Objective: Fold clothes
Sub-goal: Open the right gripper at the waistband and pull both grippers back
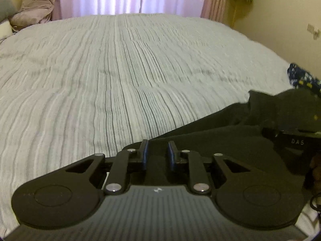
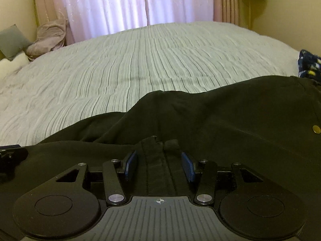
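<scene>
A black garment (image 1: 220, 140) lies crumpled on the near right part of the bed. My left gripper (image 1: 158, 152) is shut on a fold at its left edge, with black cloth filling the narrow gap between the pads. In the right wrist view the same garment (image 2: 220, 110) spreads wide, with a brass button (image 2: 316, 129) at the right. My right gripper (image 2: 159, 164) stands open. A stitched band of the garment runs between its blue pads (image 2: 131, 166) without being pressed. The body of the right gripper (image 1: 297, 140) shows at the left view's right edge.
A grey-striped bedspread (image 1: 120, 76) covers the whole bed. Pillows (image 2: 14, 42) and a pink blanket (image 1: 38, 6) sit at the far left, with curtains (image 2: 130, 4) behind. A blue patterned cloth (image 2: 310, 66) lies at the right edge of the bed.
</scene>
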Demonstrator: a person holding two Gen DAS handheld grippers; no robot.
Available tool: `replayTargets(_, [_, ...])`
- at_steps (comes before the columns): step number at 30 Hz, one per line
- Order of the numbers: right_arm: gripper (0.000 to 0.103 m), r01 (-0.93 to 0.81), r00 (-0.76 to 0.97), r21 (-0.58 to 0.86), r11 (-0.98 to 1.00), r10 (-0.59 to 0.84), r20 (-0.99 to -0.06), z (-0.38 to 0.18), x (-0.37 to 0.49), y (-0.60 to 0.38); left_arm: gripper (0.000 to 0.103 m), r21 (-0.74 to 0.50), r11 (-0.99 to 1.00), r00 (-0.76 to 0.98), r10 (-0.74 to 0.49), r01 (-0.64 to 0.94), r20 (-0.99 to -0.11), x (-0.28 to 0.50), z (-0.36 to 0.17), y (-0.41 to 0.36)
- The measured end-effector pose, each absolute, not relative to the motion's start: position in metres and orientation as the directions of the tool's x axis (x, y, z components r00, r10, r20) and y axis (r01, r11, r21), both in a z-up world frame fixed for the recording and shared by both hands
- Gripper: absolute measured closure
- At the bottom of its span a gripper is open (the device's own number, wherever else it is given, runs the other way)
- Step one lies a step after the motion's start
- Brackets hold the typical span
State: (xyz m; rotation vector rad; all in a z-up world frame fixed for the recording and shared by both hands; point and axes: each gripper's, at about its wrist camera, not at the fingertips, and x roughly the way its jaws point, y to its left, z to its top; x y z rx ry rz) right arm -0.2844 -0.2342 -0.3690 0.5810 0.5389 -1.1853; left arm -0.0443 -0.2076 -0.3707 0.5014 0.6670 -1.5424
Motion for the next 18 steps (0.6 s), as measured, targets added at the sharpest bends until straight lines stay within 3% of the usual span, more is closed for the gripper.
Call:
replayTargets(9, [0.056,0.938,0.344,0.181,0.295,-0.753,-0.561,-0.305,-0.325,-0.146,0.088,-0.212,-0.034,-0.158,-0.782,0.977,-0.603,-0.048,-0.338,-0.101])
replayTargets(15, [0.056,0.941,0.269,0.01,0.338,-0.729,-0.629,-0.346,-0.305,-0.131,0.087,-0.142,0.033,-0.074,-0.728,0.989,-0.682,-0.07,-0.361,-0.096])
replayTargets(18, [0.056,0.943,0.271,0.031,0.331,-0.712,-0.648,-0.346,-0.307,-0.139,0.088,-0.113,0.065,-0.032,-0.723,0.991,-0.69,-0.077,-0.354,-0.097])
